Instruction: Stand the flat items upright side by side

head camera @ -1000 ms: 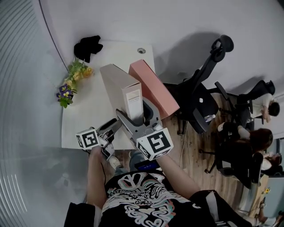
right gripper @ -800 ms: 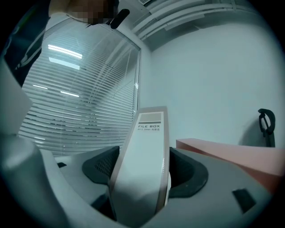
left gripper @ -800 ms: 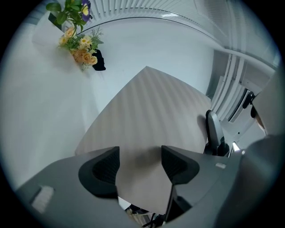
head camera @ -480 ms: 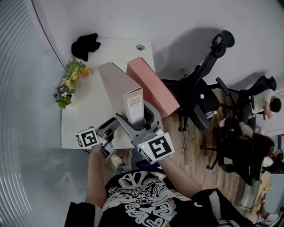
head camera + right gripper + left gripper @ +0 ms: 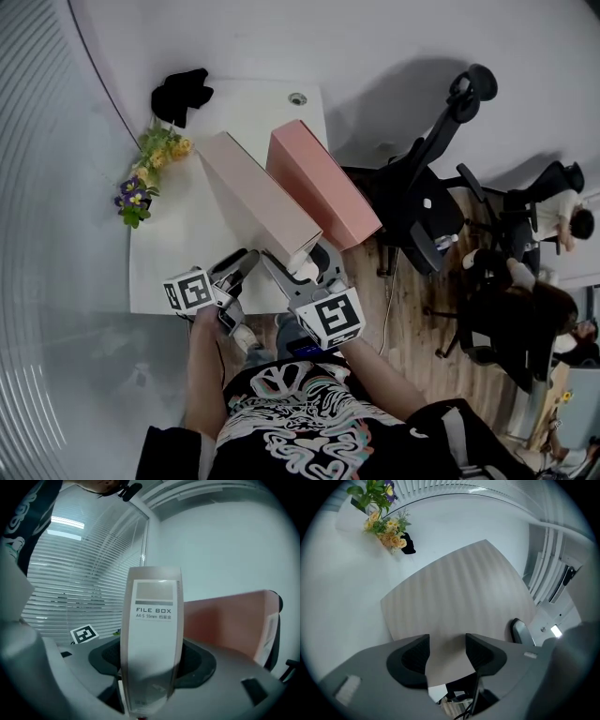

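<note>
Right gripper [image 5: 152,658] — jaws just closing, gripping file box [image 5: 152,606].

I see the nearer box [image 5: 258,197] as plain beige; its spine label [image 5: 154,602] is white with a grey block and dark print. The farther box [image 5: 323,178] is salmon pink. The table [image 5: 178,267] is white. The flowers [image 5: 150,173] are yellow, orange and purple over green leaves, and the bundle [image 5: 181,94] beside them is black. My left gripper [image 5: 446,651] and right gripper [image 5: 152,663] are grey with black pads, their cubes white with black squares. The chair [image 5: 422,206] is black, and the floor [image 5: 408,309] is brown wood-grain.
</note>
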The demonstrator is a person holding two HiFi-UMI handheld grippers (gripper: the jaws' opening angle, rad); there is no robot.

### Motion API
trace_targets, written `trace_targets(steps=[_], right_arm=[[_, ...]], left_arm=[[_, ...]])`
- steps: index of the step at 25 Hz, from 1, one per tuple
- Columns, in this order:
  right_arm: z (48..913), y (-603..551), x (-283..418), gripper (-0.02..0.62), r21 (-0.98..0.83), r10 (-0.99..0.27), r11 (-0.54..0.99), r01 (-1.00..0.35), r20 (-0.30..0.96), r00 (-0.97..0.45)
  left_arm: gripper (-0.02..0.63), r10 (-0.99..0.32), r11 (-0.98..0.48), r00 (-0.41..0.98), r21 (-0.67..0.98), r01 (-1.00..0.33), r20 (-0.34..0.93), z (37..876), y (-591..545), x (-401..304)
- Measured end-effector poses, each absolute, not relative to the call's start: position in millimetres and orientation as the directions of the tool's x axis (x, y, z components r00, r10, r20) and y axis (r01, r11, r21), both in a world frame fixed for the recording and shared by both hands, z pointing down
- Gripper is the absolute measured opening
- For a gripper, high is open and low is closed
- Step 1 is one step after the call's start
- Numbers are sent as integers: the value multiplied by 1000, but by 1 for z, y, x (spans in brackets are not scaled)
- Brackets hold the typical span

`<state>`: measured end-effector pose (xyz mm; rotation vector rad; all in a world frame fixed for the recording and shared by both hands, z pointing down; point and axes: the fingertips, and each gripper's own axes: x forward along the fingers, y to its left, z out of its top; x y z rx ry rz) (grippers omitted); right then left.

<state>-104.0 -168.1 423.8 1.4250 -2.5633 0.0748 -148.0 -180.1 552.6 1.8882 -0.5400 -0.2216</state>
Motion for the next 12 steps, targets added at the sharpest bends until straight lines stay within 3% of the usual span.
trace_targets(steps=[12], right_arm=[[455,-162,-96,310,27,-824,522,-852,275,-496]], left_arm=[[238,-502,-193,845,929,-316,183,585,-183,-154]])
